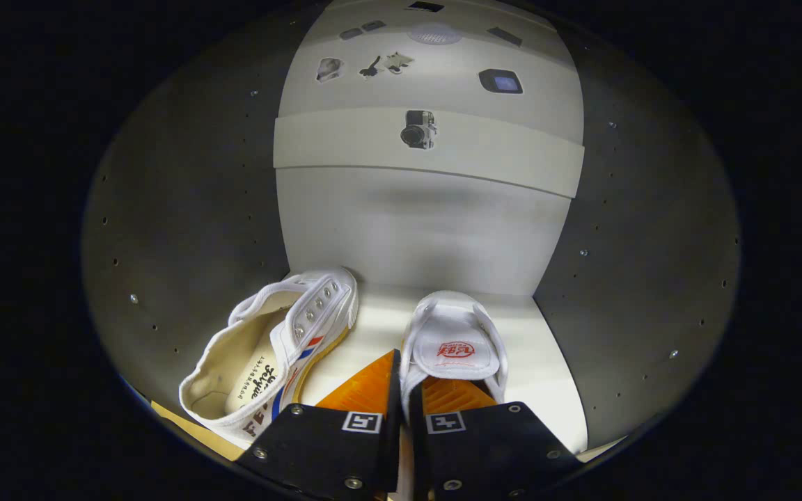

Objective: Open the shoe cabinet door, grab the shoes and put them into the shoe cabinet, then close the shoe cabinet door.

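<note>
Where the two fingers meet at the bottom centre of the frame, the gripper (404, 390) is seen drawn nearly together, with only a thin slit left between the fingers, and the white side wall of the right shoe (453, 341) is pinched in that slit. One finger lies outside the shoe and the other inside its opening, so the collar edge is pressed from both sides. The tongue of this shoe (a red mark is printed on it) is turned up just ahead of the fingers, and the toe points toward the back panel (415, 229) of the shoe cabinet (185, 229).

A second shoe, the left shoe (276, 348), is laid on its side to the lower left of the fingers, apart from them, its opening facing the camera and its toe close to the left inner wall. A strip of pale cabinet floor (373, 327) is left bare between the two shoes, and a wider strip is left free to the right of the held shoe, up to the right wall (645, 243). Both grey side walls are dotted with small holes. Above the back panel, in the upper middle of the frame, a small camera (418, 129) is seen on a pale band.
</note>
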Motion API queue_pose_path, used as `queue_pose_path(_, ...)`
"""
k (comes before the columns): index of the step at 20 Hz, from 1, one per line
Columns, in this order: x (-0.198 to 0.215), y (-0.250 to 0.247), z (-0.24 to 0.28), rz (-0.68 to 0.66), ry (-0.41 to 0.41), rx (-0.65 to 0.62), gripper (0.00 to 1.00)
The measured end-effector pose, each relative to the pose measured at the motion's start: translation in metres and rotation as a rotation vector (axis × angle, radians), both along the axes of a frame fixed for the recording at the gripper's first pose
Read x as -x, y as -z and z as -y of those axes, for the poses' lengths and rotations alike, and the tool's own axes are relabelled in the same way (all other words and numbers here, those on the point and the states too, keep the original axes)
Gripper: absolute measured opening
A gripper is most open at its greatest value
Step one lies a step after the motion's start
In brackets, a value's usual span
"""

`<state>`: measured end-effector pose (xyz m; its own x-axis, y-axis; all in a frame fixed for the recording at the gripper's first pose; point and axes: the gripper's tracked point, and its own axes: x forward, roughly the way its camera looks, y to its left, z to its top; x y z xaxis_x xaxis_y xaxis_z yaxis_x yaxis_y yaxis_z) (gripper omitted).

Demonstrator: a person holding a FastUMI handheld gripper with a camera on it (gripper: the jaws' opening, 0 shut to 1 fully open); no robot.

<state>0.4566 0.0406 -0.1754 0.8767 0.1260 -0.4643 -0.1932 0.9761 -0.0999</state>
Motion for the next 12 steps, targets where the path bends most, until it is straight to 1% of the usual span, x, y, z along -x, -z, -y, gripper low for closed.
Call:
queue_pose_path(5, 0.029, -0.017, 0.004, 0.028, 0.02, 0.014, 0.12)
queue_pose_path(8, 0.057, -0.033, 0.001, 0.056, 0.016, -0.01, 0.12)
queue_pose_path(12, 0.101, -0.059, 0.004, 0.108, 0.025, 0.004, 0.12)
